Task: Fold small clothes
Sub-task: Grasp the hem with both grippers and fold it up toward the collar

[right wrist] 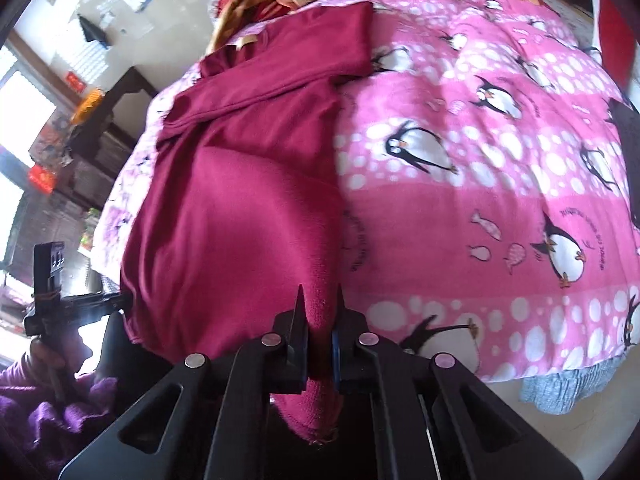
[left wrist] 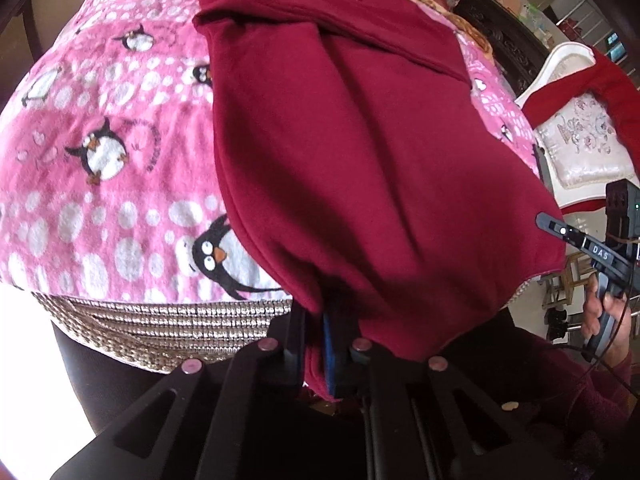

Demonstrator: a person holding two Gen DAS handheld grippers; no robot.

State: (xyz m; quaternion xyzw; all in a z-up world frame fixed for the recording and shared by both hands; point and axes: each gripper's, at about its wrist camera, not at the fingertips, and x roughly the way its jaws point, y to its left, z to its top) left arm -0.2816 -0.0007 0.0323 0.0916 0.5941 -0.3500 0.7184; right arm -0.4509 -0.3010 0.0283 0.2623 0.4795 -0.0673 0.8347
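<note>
left wrist: looks steeply down along its fingers, close over the near hem of the maroon garment (left wrist: pixel 360 152) | right wrist: same, from the hem's other corner | shared: garment, penguin blanket (right wrist: pixel 500 160)

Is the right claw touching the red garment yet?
Touching. The right wrist view shows the right claw shut on the red garment's near edge.
</note>
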